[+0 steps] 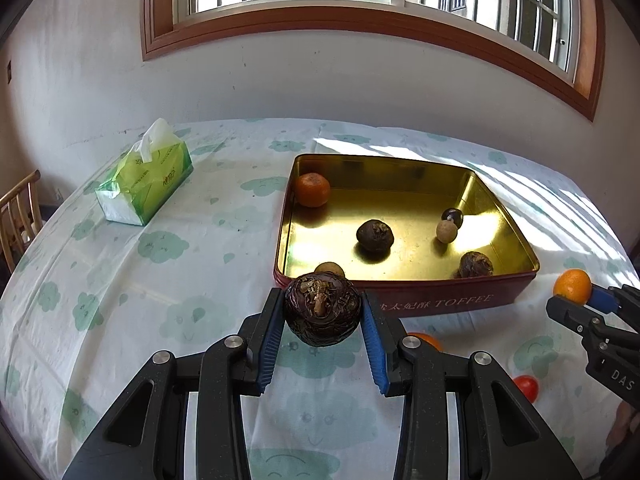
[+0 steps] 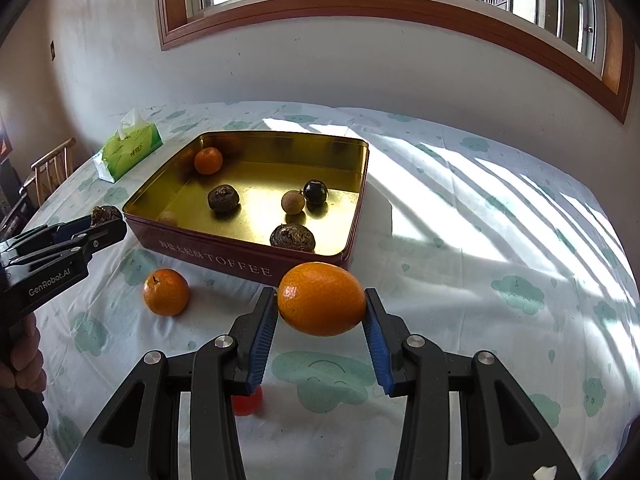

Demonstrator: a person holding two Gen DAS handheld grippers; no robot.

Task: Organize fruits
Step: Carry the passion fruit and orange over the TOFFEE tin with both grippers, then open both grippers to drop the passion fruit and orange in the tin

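left gripper (image 1: 323,316) jaws clamp the dark wrinkled fruit (image 1: 322,309), right gripper (image 2: 321,312) jaws clamp an orange (image 2: 321,298). both held clear of the bench just short of the toffee tin (image 2: 208,258), likely so they clear its wall. another orange (image 2: 166,292) waits outside.

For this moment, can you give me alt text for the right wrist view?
The right hand-held gripper holds an orange above the tablecloth, short of a red toffee tin containing five fruits. Another orange lies on the cloth beside the tin.
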